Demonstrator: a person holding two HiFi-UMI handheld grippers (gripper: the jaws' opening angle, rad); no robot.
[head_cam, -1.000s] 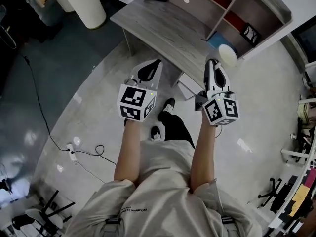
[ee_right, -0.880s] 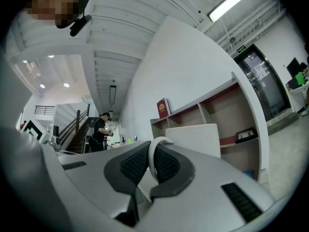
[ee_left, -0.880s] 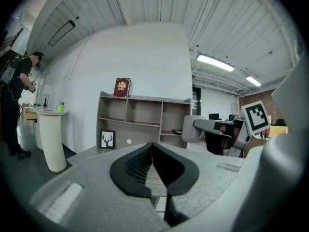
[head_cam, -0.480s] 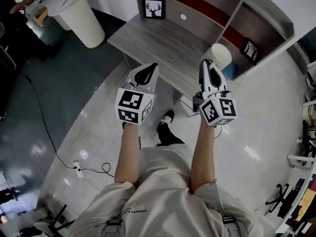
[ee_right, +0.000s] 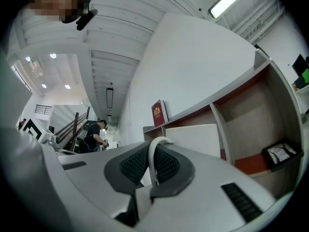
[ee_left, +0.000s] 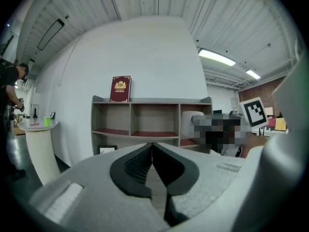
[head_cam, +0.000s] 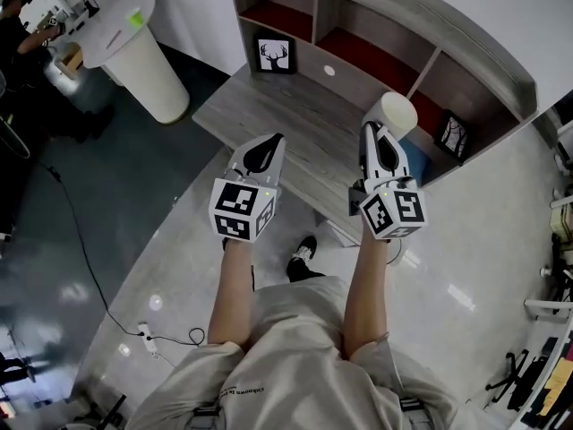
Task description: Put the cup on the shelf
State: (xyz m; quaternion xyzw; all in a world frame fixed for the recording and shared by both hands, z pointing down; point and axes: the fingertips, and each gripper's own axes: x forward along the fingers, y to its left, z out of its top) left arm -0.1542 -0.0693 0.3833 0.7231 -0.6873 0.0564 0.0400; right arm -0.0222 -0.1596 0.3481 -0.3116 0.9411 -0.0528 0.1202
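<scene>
The white cup (head_cam: 391,112) hangs from my right gripper (head_cam: 378,131), which is shut on the cup's thin handle (ee_right: 152,154). Past the jaws, the cup's body (ee_right: 193,138) is seen against the shelf. The cup is in the air over the right end of the grey desk (head_cam: 295,115), close in front of the grey shelf unit (head_cam: 474,54) with red-floored compartments. My left gripper (head_cam: 268,141) is level with it over the desk's near edge, its jaws shut with nothing between them (ee_left: 152,145). The cup (ee_left: 190,122) also shows in the left gripper view.
A framed deer picture (head_cam: 274,54) stands at the back of the desk and another (head_cam: 450,135) in a lower right compartment. A red book (ee_left: 120,89) stands on top of the shelf. A white round stand (head_cam: 134,47) is at the left, with a person (head_cam: 18,25) beyond it.
Both grippers have moved forward toward the shelf unit, the right one carrying the cup. The cup now hangs over the desk, close to the shelf; more of the shelf has come into view.
</scene>
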